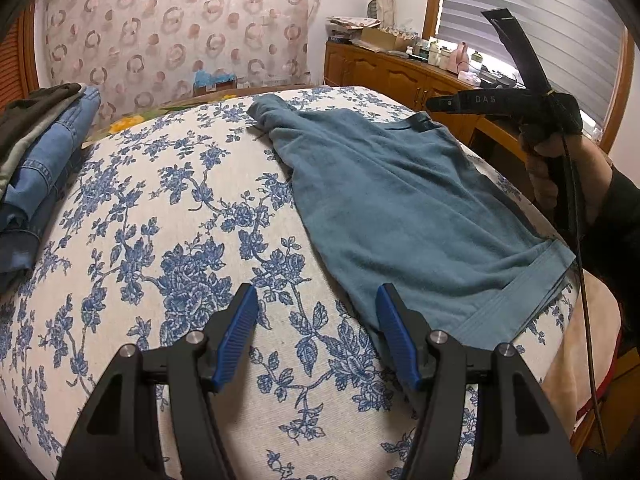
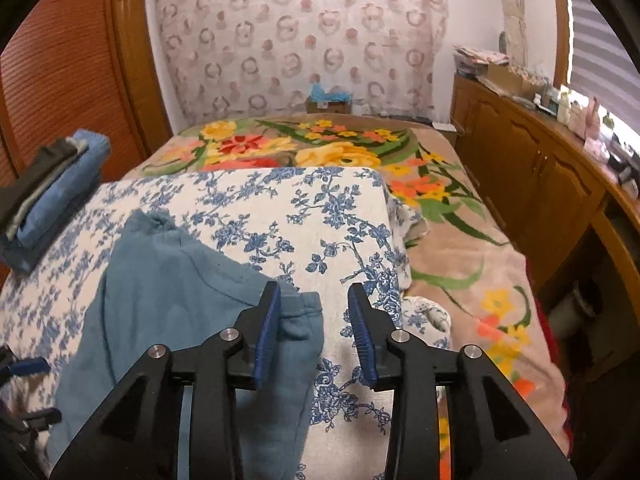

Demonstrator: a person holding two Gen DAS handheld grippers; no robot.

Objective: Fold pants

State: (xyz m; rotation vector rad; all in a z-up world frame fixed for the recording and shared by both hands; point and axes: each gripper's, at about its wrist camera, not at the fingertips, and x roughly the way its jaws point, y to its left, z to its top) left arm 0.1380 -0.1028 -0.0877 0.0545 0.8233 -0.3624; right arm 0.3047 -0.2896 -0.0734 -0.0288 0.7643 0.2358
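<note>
Left wrist view: the teal pants (image 1: 400, 200) lie folded into one long strip toward the right edge of the bed (image 1: 168, 208), so a lengthwise fold looks done and crosswise folds remain. The left tongs (image 1: 316, 336) gape, empty, beside the cuffs.

Right wrist view: the right tongs (image 2: 314, 336) stand part open, pants cloth between them, ungripped.

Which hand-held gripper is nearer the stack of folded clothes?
Left. The left hand-held gripper hovers over the floral cover, beside the teal pants; the right hand-held gripper is beyond the pants, farther from the stack of folded clothes.
</note>
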